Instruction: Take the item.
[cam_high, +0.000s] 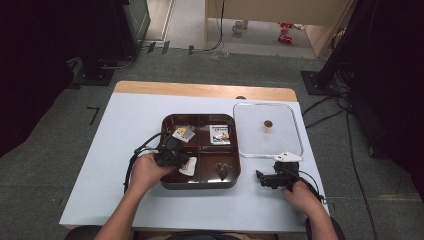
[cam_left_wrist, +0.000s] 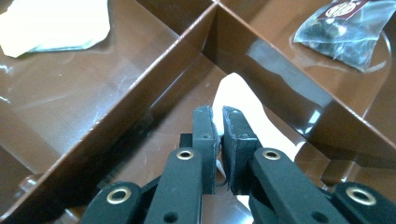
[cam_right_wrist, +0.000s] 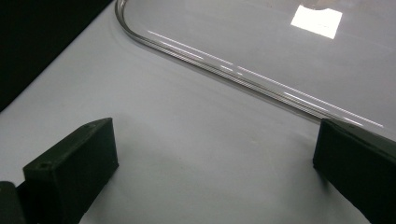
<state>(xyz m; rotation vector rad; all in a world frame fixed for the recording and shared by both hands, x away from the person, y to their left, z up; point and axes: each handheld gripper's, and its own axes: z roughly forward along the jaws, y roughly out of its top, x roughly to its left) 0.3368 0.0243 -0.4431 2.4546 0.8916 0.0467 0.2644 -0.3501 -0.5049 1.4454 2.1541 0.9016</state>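
Gripping: left gripper (cam_left_wrist: 218, 122) clenched on white paper packet (cam_left_wrist: 243, 100) (edge pinched), in near-left compartment of brown divided plastic tray (cam_high: 200, 184).
Right gripper (cam_right_wrist: 215, 154): released, on table right of tray, beside clear lid (cam_right_wrist: 261, 42).

Items I could not fully make out:

- White paper packet (cam_left_wrist: 243, 105) in the brown plastic compartment tray (cam_left_wrist: 116, 100): its near part was covered by the left gripper (cam_left_wrist: 217, 116), whose jaws pinched it, so I could not tell its full outline.
- Pale packet (cam_left_wrist: 51, 23), left gripper view: cut off by the top and left edges.
- Dark clear-wrapped sachet (cam_left_wrist: 343, 32): cropped at the top edge, print unreadable.
- Clear plastic lid (cam_right_wrist: 280, 51), right gripper view: cropped at top and right.
- Small brown knob (cam_high: 268, 123) on the lid: too small for me to identify.
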